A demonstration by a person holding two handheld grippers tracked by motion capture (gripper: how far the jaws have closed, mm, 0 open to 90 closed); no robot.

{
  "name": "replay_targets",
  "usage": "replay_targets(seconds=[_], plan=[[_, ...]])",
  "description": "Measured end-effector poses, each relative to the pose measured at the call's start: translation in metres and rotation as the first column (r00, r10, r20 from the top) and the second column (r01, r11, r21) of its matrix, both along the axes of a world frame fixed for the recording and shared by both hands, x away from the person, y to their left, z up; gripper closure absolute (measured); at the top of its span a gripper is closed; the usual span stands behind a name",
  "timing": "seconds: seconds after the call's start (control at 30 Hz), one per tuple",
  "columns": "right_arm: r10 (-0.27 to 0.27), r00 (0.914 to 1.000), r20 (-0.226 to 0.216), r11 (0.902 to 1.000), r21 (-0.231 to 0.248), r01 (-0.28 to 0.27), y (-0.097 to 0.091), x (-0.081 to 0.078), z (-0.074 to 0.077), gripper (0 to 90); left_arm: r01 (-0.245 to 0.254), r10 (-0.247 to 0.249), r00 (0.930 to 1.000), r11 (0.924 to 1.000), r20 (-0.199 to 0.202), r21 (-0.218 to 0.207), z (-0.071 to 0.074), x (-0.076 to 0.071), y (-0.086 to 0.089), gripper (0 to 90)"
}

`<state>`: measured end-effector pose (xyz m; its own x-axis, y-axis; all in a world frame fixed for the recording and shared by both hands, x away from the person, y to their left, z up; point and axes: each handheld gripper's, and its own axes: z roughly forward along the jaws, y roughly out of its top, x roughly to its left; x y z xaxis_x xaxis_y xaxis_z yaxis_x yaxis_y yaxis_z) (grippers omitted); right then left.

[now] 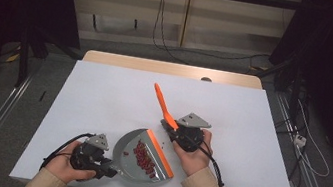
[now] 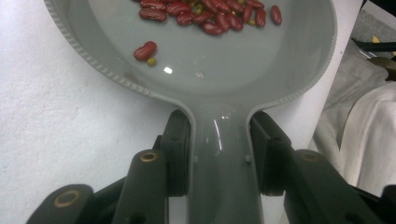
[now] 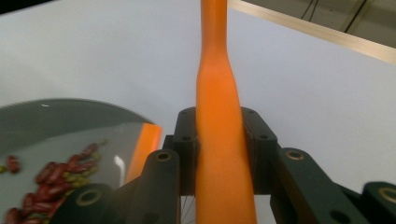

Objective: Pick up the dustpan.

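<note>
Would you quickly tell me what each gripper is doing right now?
Left gripper: shut on the grey dustpan handle.
Right gripper: shut on the orange brush handle.

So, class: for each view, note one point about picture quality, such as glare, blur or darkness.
High view: dark room edges, evenly lit table. Left gripper view: glare spots on the grey dustpan. Right gripper view: beans soft and blurred, orange handle sharper.
</note>
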<state>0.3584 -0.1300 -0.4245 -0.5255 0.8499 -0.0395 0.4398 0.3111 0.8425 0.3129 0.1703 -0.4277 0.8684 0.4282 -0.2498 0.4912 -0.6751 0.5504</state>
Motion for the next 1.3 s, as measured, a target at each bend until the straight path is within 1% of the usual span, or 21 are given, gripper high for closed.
replay_targets(seconds=[0.1, 0.23, 0.33, 0.37, 0.47, 0.5, 0.53, 0.57, 0.67, 0.7, 0.77, 0.83, 0.9, 0.97, 1.03, 1.07, 1.1, 1.13, 1.17, 1.23, 1.3], plan=[[0.021, 0.9998, -0.006, 0.9998, 0.005, -0.021, 0.007, -0.003, -0.005, 71.2, -0.005, 0.005, 1.0000, 1.0000, -0.003, -0.005, 0.000, 0.000, 0.000, 62.8], [0.059, 0.9982, -0.001, 0.9981, -0.014, -0.059, 0.025, -0.013, -0.006, 71.1, -0.004, 0.004, 1.0000, 1.0000, -0.003, -0.002, -0.001, 0.000, -0.001, 62.8], [0.086, 0.9961, -0.021, 0.9961, 0.025, -0.085, 0.031, -0.017, -0.004, 71.2, -0.001, 0.001, 1.0000, 1.0000, -0.002, -0.004, 0.000, 0.000, -0.001, 62.8], [0.097, 0.9948, -0.030, 0.9940, 0.055, -0.095, 0.032, -0.017, -0.003, 71.2, -0.001, 0.001, 1.0000, 1.0000, -0.001, -0.005, 0.000, 0.000, 0.000, 62.8], [0.115, 0.9930, -0.025, 0.9886, 0.100, -0.112, 0.034, -0.020, 0.000, 71.2, 0.006, -0.006, 1.0000, 1.0000, 0.005, -0.004, -0.001, 0.000, 0.001, 62.5], [0.121, 0.9923, -0.029, 0.9843, 0.133, -0.116, 0.034, -0.020, 0.001, 71.3, 0.004, -0.004, 1.0000, 1.0000, 0.005, -0.006, -0.001, 0.000, 0.001, 62.5], [0.121, 0.9922, -0.028, 0.9828, 0.143, -0.116, 0.034, -0.019, 0.002, 71.2, -0.002, 0.002, 1.0000, 0.9999, 0.005, -0.012, -0.002, -0.001, 0.000, 62.3], [0.123, 0.9920, -0.027, 0.9828, 0.142, -0.118, 0.033, -0.019, 0.003, 71.2, 0.007, -0.007, 0.9999, 1.0000, 0.011, -0.003, -0.002, -0.001, 0.000, 62.2], [0.107, 0.9942, -0.014, 0.9860, 0.130, -0.104, 0.028, -0.016, 0.004, 71.2, 0.007, -0.007, 0.9998, 1.0000, 0.018, -0.004, -0.002, -0.001, -0.001, 61.4], [0.100, 0.9948, -0.017, 0.9856, 0.139, -0.097, 0.025, -0.015, 0.004, 71.2, 0.006, -0.006, 0.9997, 1.0000, 0.023, 0.001, -0.002, -0.001, -0.001, 61.1], [0.089, 0.9959, -0.016, 0.9871, 0.135, -0.086, 0.020, -0.014, 0.004, 71.2, -0.002, 0.002, 0.9997, 1.0000, 0.024, -0.006, -0.004, -0.001, -0.002, 59.4], [0.082, 0.9965, -0.016, 0.9874, 0.137, -0.079, 0.015, -0.013, 0.004, 71.2, 0.005, -0.005, 0.9996, 1.0000, 0.028, 0.002, -0.005, -0.001, -0.004, 59.4], [0.078, 0.9969, -0.014, 0.9885, 0.131, -0.075, 0.011, -0.012, 0.004, 71.2, 0.008, -0.008, 0.9994, 0.9999, 0.033, 0.010, -0.006, -0.002, -0.007, 62.8], [0.070, 0.9975, -0.011, 0.9896, 0.127, -0.068, 0.008, -0.012, 0.005, 71.2, 0.005, -0.006, 0.9991, 0.9999, 0.043, 0.012, -0.005, -0.002, -0.008, 63.1], [0.066, 0.9978, -0.007, 0.9908, 0.119, -0.064, 0.004, -0.011, 0.004, 71.2, 0.002, -0.001, 0.9988, 1.0000, 0.048, -0.003, -0.007, -0.002, -0.007, 63.3], [0.060, 0.9981, -0.009, 0.9908, 0.122, -0.059, 0.003, -0.010, 0.004, 71.2, 0.012, -0.012, 0.9981, 0.9999, 0.060, 0.002, -0.007, -0.002, -0.006, 63.4], [0.059, 0.9982, -0.011, 0.9910, 0.121, -0.057, 0.001, -0.010, 0.005, 71.2, 0.005, -0.005, 0.9980, 1.0000, 0.062, -0.005, -0.007, -0.002, -0.006, 63.4], [0.056, 0.9984, -0.008, 0.9916, 0.117, -0.054, 0.000, -0.010, 0.005, 71.2, 0.012, -0.011, 0.9975, 0.9999, 0.069, -0.005, -0.007, -0.002, -0.006, 63.4], [0.052, 0.9986, -0.007, 0.9922, 0.113, -0.051, -0.002, -0.010, 0.005, 71.2, 0.003, -0.002, 0.9973, 0.9999, 0.074, -0.016, -0.008, -0.002, -0.006, 63.4], [0.051, 0.9987, -0.009, 0.9917, 0.119, -0.049, -0.005, -0.009, 0.005, 71.2, -0.003, 0.004, 0.9965, 0.9999, 0.084, -0.013, -0.007, -0.001, -0.005, 63.5], [0.040, 0.9991, -0.011, 0.9915, 0.124, -0.039, -0.008, -0.008, 0.005, 71.2, -0.022, 0.024, 0.9952, 0.9995, 0.095, -0.024, -0.007, -0.001, -0.004, 63.5]])
